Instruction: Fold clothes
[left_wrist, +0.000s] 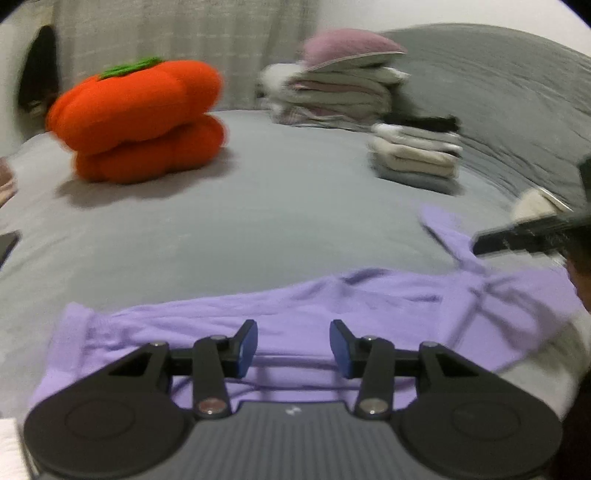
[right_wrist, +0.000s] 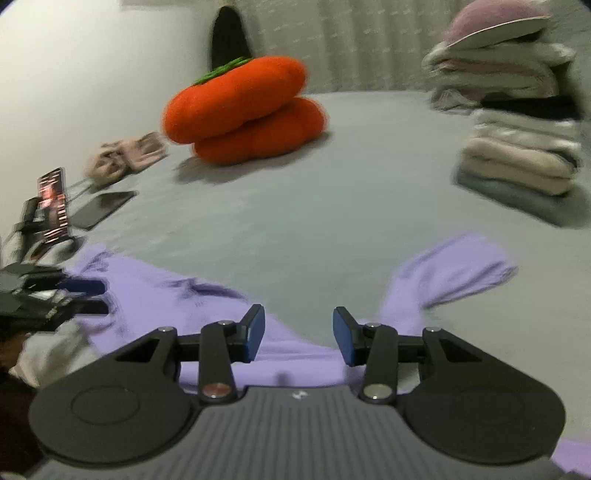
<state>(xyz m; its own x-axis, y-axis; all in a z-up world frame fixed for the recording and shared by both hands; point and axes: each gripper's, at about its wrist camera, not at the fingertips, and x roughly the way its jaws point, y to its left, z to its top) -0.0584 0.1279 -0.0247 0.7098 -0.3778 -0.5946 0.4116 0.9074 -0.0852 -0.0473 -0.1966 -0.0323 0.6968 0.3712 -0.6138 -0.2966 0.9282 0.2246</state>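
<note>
— Progress first: how far along are we with the folding?

— Well into it, we judge. Two stacks of folded clothes (left_wrist: 415, 157) stand beyond us on the grey bedspread (left_wrist: 258, 221), to the right of the plump orange pumpkin-shaped plush cushion (left_wrist: 138, 118). The soft lilac long-sleeved top (left_wrist: 295, 314) lies spread and rumpled, not yet folded, so this piece is what remains.

— Where does the top lie relative to that cushion?

— Nearer to us than the cushion, well apart from it, along the bed's near edge. One sleeve (right_wrist: 454, 269) runs out on the cushion's right, towards the nearer stack.

— And our claws?

— Our left gripper (left_wrist: 293, 345) hangs just over the top's body with its blue pads spread and nothing between them. Our right gripper (right_wrist: 299, 334) is likewise parted and empty, poised over the top's edge near the sleeve's root. Whether either touches the cloth we cannot tell; the views are blurred.
</note>
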